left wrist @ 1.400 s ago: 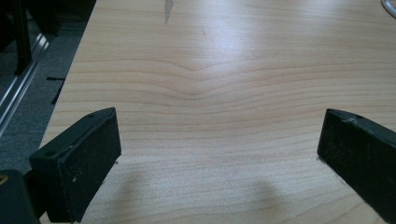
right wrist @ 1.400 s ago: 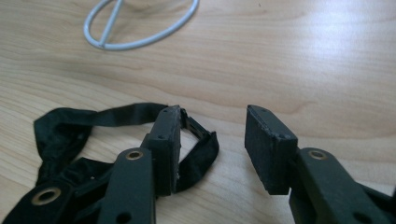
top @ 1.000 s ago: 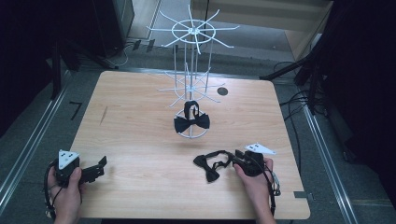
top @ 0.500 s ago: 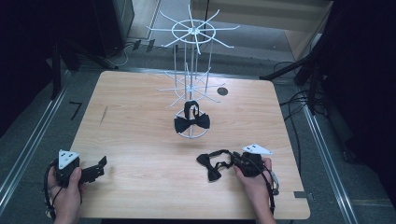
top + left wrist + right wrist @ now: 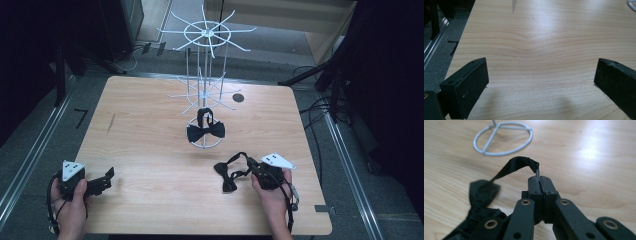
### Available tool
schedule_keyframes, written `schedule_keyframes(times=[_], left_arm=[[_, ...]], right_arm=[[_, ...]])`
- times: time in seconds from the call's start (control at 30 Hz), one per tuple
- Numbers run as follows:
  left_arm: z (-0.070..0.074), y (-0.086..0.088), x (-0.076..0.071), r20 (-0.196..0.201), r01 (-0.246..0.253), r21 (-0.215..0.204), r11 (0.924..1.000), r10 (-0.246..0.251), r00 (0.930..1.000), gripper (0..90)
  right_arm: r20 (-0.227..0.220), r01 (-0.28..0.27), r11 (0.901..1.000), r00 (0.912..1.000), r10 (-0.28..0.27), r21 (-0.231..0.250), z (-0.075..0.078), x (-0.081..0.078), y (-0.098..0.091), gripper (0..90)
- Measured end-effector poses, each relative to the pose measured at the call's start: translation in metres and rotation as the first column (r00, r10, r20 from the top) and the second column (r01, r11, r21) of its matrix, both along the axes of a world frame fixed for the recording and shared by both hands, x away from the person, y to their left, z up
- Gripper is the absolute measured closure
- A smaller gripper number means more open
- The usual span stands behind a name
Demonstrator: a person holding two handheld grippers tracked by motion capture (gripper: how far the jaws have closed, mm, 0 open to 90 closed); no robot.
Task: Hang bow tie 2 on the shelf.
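- The right gripper [image 5: 540, 178] has its jaws pressed together on the thin strap [image 5: 515, 166] of a black bow tie [image 5: 230, 175]; they have just been closing, and the strap end sticks up between the tips.
- In the high view this gripper [image 5: 256, 169] lies low over the table [image 5: 150, 150] near its front right, held in the right hand [image 5: 272, 192], with the grey plate on top.
- The held tie's bow rests on the wood just left of the jaws, its strap looping up to them.
- The left gripper [image 5: 102, 181] sits at the front left corner in the left hand [image 5: 70, 210], well apart from the tie.
- Its jaws stand wide, with bare wood between them in the left gripper view [image 5: 541, 82].
- A white wire rack [image 5: 205, 90] stands mid-table, toward the back.
- A second bow tie [image 5: 205, 131] hangs low on the rack, over its ring base [image 5: 503, 138].
- The held tie lies in front of that base and slightly to its right, near it but not touching.
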State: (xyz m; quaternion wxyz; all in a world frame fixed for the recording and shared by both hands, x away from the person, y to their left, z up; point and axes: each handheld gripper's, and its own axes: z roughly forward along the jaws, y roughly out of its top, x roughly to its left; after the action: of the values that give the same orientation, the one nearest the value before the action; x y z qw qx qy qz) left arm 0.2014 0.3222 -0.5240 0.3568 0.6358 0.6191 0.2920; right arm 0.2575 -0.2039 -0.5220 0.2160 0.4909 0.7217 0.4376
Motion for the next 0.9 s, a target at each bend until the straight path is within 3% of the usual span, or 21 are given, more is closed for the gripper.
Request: schedule_keyframes(times=[0.17, 0.37, 0.9], left_arm=[[0.000, 0.000, 0.000, -0.001, -0.001, 0.002, 1.0000, 0.001, 1.0000, 0.0], [0.000, 0.000, 0.000, -0.003, 0.001, 0.003, 1.0000, -0.001, 1.0000, 0.0], [0.000, -0.001, 0.001, -0.008, 0.001, 0.009, 1.0000, -0.001, 1.0000, 0.0]], right_arm=[[0.071, 0.001, 1.0000, 0.9975, -0.002, 0.008, 0.011, -0.005, 0.001, 90.0], [0.158, 0.013, 0.9998, 0.9872, -0.015, 0.016, 0.022, -0.008, -0.001, 90.0], [0.250, 0.009, 0.9986, 0.9679, -0.022, 0.053, 0.050, -0.003, -0.005, 90.0]])
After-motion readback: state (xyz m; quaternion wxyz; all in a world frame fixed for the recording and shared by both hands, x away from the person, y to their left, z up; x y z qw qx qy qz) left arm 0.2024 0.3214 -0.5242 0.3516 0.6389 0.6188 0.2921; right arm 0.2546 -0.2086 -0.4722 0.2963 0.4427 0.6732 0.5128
